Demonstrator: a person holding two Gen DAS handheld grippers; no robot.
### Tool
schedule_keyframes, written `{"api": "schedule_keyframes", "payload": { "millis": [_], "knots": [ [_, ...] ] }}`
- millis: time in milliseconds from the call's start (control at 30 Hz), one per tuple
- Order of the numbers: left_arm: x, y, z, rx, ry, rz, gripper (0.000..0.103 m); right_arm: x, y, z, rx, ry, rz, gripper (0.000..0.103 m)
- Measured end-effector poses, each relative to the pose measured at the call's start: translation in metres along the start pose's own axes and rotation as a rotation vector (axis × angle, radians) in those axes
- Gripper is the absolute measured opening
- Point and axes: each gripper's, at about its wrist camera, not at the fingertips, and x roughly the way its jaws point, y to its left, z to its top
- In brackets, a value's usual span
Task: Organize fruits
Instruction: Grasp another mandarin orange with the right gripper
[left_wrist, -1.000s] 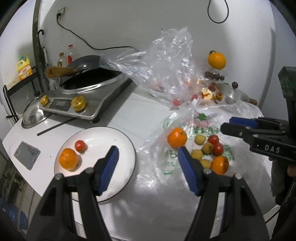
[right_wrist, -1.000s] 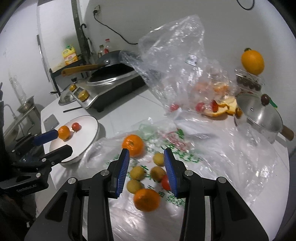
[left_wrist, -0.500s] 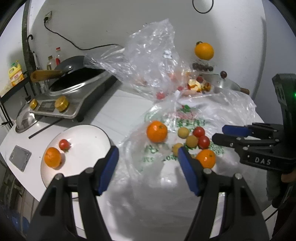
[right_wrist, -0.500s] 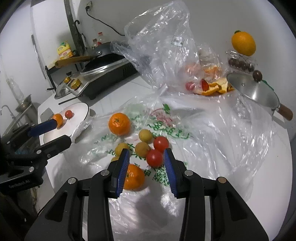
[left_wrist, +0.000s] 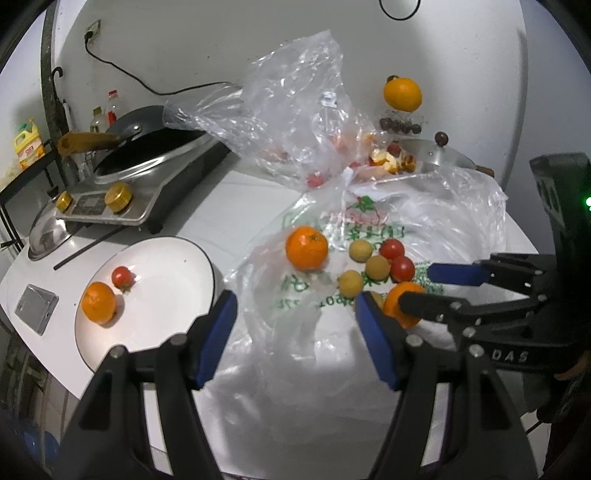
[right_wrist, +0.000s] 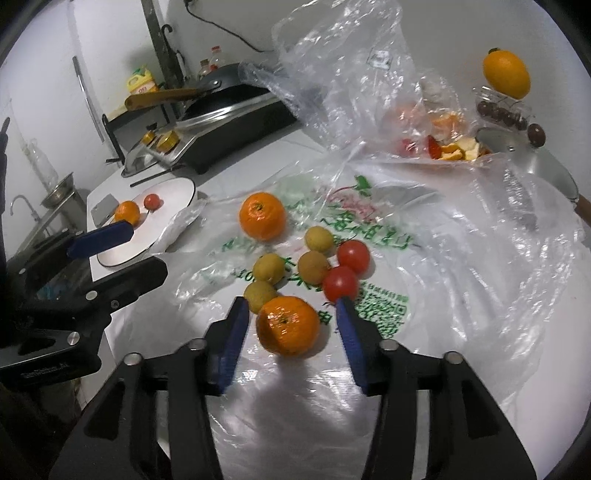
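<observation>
Blue-padded right gripper (right_wrist: 291, 314) was opening around a round orange tangerine (right_wrist: 288, 325), pads not touching. Left gripper (left_wrist: 295, 317) hung half open and empty, a white round plate (left_wrist: 177, 258) at its ten o'clock.

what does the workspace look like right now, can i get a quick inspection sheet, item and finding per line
surface: white table, largely covered by a flattened plastic bag
job's things: two oranges, two tomatoes and four small yellow fruits on the bag; one orange and one tomato on the white plate
clutter: crumpled clear bag, peel scraps, pot lid, cooker with pan
grippers: left gripper open, empty; right gripper opening, astride the near orange
cables: black cord along the wall
surroundings: shelf with bottles, sink
</observation>
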Motion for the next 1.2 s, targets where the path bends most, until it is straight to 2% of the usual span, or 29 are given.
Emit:
{"api": "schedule_keyframes", "payload": {
  "millis": [333,367,400,633,967,1200],
  "knots": [
    [-0.003,0.000,-0.001,0.002,-0.002,0.010,0.068,0.020,0.005,-0.009,-0.023,0.064,-0.005,0.053],
    [-0.003,-0.001,-0.001,0.004,-0.001,0.010,0.068,0.020,0.005,-0.009,-0.026,0.064,-0.001,0.049],
    [-0.003,-0.002,-0.001,0.006,-0.001,0.010,0.068,0.019,0.004,-0.010,-0.029,0.062,-0.003,0.044],
    [0.001,-0.016,0.001,0.033,0.005,-0.002,0.068,0.006,-0.003,-0.011,-0.035,0.029,0.007,0.044],
    [0.017,-0.038,-0.001,0.057,0.028,-0.070,0.068,-0.015,-0.019,-0.009,-0.025,-0.009,-0.043,0.044],
    [0.030,-0.051,-0.001,0.076,0.041,-0.091,0.068,-0.021,-0.031,-0.013,0.001,-0.022,-0.050,0.044]
  ]
}}
